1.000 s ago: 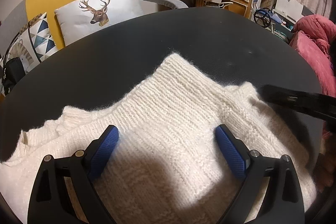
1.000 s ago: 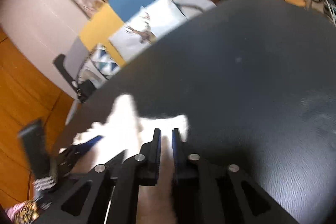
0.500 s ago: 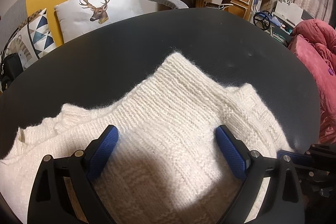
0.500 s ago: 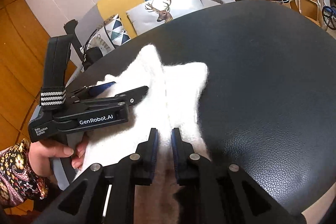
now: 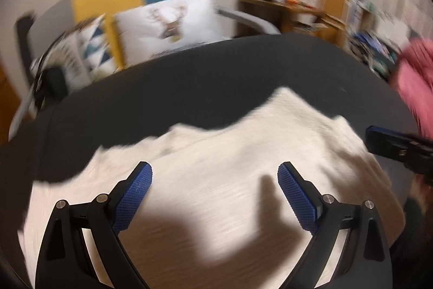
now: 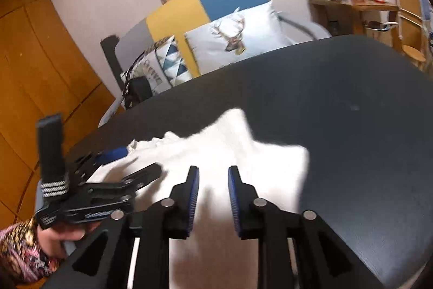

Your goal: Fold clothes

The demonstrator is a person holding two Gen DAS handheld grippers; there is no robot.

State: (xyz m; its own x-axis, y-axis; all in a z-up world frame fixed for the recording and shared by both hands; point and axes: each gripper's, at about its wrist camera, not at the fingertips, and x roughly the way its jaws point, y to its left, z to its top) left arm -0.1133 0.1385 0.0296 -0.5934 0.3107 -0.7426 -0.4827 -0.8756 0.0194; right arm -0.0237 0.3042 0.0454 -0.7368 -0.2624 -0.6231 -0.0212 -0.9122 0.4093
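A white knitted sweater (image 5: 230, 153) lies spread on the round black table (image 5: 189, 88). My left gripper (image 5: 215, 175) hovers over its near part with blue pads wide open and nothing between them. The picture there is blurred by motion. In the right wrist view my right gripper (image 6: 213, 175) stands over the sweater (image 6: 243, 153) near its right corner. Its jaws are opening, a narrow gap shows between the pads, and the knit lies below them, not pinched. The left gripper (image 6: 132, 161) shows at the left, held by a hand (image 6: 62, 234) in a patterned sleeve.
A sofa with a deer cushion (image 6: 238, 37) and a triangle-patterned cushion (image 6: 170, 58) stands behind the table (image 6: 351, 126). A pink blanket (image 5: 416, 77) lies off the right side. A wooden desk (image 6: 351, 7) with clutter stands at the back right.
The right jaws, shut before, have parted. Both grippers have lifted and drawn back over the sweater. The right gripper's tip shows again at the right edge of the left wrist view.
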